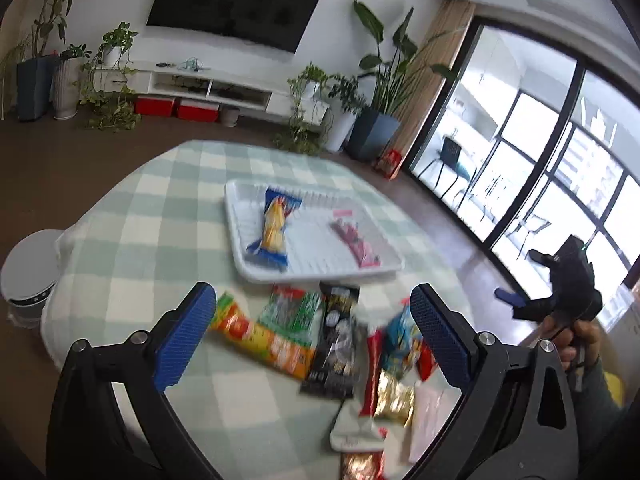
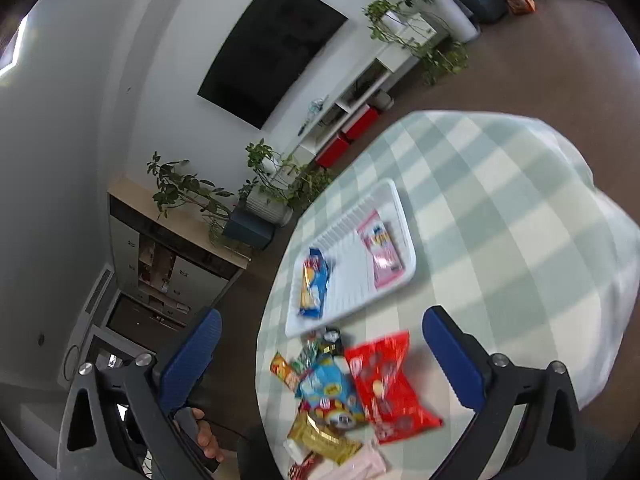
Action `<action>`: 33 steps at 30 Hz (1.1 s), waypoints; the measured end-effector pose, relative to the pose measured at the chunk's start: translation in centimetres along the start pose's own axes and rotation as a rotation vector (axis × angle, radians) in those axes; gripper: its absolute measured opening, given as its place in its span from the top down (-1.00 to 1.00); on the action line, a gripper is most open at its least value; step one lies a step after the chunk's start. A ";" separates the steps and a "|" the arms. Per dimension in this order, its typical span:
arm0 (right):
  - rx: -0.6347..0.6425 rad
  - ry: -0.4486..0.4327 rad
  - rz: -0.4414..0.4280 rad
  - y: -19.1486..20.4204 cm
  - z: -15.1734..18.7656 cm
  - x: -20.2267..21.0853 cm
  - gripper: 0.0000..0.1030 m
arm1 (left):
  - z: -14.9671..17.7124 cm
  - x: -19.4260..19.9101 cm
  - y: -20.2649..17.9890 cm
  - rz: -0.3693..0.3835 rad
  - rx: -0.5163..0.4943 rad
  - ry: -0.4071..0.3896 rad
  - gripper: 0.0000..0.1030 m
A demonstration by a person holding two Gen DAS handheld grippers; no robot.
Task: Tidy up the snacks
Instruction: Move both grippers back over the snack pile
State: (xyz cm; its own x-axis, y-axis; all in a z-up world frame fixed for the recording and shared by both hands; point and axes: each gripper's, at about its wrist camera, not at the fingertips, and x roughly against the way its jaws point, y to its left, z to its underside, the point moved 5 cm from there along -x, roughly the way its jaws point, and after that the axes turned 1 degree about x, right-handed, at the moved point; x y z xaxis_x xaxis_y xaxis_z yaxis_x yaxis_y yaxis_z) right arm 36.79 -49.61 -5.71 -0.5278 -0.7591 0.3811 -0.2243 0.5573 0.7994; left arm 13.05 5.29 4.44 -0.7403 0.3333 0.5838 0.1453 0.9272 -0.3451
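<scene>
Tongs: our left tongs (image 1: 312, 332) and right tongs (image 2: 322, 354) gape wide, empty.
Snacks: loose pile (image 2: 340, 396) at lower centre; two packets in white tray (image 1: 256, 272), mid-frame.
Next: we single out the red bag (image 2: 390, 392) and pinch its edge.

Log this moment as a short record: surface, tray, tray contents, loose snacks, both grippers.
surface: round table under a green-and-white checked cloth
tray: white tray, flat on the cloth
tray contents: blue-and-yellow packet and pink packet, lying apart
loose snacks: pile of mixed packets on the cloth beside the tray, including a red bag and a black packet
left gripper: open, holding nothing
right gripper: open, holding nothing
</scene>
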 end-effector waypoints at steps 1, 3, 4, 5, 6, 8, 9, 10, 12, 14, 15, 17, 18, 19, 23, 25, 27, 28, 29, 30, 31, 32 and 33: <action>-0.029 0.000 -0.012 -0.4 1.6 0.4 -1.00 | 1.7 0.3 -0.4 -0.038 -0.021 0.036 -0.92; -0.064 -0.007 -0.020 -0.9 4.9 1.0 -1.00 | 4.6 1.3 -0.9 -0.115 -0.041 0.045 -0.92; -0.066 0.005 0.001 -1.1 6.6 1.0 -1.00 | 6.2 1.7 -1.4 -0.126 -0.052 0.050 -0.92; -0.064 0.016 0.016 -1.0 8.1 1.2 -1.00 | 7.5 1.9 -1.9 -0.116 -0.058 0.063 -0.92; -0.066 0.024 0.024 -1.0 9.5 1.2 -1.00 | 8.8 1.9 -2.6 -0.095 -0.059 0.079 -0.92; -0.057 0.042 0.036 -0.7 12.1 1.0 -1.00 | 11.3 1.9 -4.0 -0.043 -0.064 0.113 -0.92; -0.031 0.061 0.054 -0.4 13.2 0.8 -0.99 | 12.1 1.5 -4.5 -0.038 -0.071 0.131 -0.92; 0.017 0.083 0.085 0.1 14.2 0.6 -0.91 | 13.1 1.2 -4.9 -0.046 -0.083 0.156 -0.92; 0.130 0.106 0.165 1.0 16.1 0.1 -0.80 | 14.2 0.4 -5.2 -0.065 -0.090 0.190 -0.90; 0.211 0.143 0.215 1.7 17.5 -0.8 -0.77 | 14.8 0.3 -5.6 -0.062 -0.097 0.199 -0.90; 0.230 0.172 0.245 1.8 18.1 -1.3 -0.71 | 14.9 0.4 -5.9 -0.064 -0.109 0.197 -0.90; 0.245 0.209 0.289 1.8 18.9 -2.1 -0.69 | 14.8 0.2 -5.9 -0.071 -0.119 0.195 -0.90; 0.248 0.218 0.312 1.7 19.1 -2.4 -0.69 | 14.7 0.1 -5.8 -0.068 -0.113 0.196 -0.90; 0.252 0.225 0.338 1.5 19.3 -2.7 -0.68 | 14.8 0.1 -5.6 -0.062 -0.106 0.196 -0.90; 0.229 0.260 0.397 0.8 19.8 -4.1 -0.67 | 14.0 -0.2 -4.6 -0.059 -0.093 0.193 -0.89; 0.233 0.292 0.420 1.0 20.1 -5.4 -0.67 | 13.8 0.0 -4.5 -0.056 -0.091 0.190 -0.89; 0.236 0.305 0.444 1.3 20.4 -6.4 -0.67 | 13.7 0.1 -4.3 -0.053 -0.089 0.187 -0.89; 0.251 0.305 0.453 1.5 20.4 -6.8 -0.67 | 13.7 0.1 -4.2 -0.051 -0.089 0.185 -0.89; 0.273 0.303 0.467 1.8 20.4 -7.3 -0.67 | 13.7 0.2 -4.1 -0.049 -0.089 0.184 -0.89; 0.292 0.304 0.486 2.0 20.5 -7.8 -0.67 | 13.6 0.1 -4.1 -0.046 -0.090 0.184 -0.87; 0.310 0.307 0.502 2.2 20.5 -8.3 -0.67 | 13.6 0.0 -4.1 -0.043 -0.092 0.186 -0.84; 0.334 0.321 0.524 2.2 20.7 -8.8 -0.68 | 13.5 -0.2 -4.2 -0.039 -0.094 0.189 -0.81; 0.365 0.326 0.550 2.3 20.8 -9.3 -0.68 | 13.4 -0.3 -4.3 -0.036 -0.099 0.193 -0.79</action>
State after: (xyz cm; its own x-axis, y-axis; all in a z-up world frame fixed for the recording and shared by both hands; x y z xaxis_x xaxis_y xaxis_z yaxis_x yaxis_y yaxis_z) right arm 24.14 -34.29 -17.11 -0.3853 -0.3674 0.8465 -0.2857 0.9198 0.2692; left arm 3.83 -1.15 -4.13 -0.6086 0.3170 0.7274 0.1918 0.9483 -0.2528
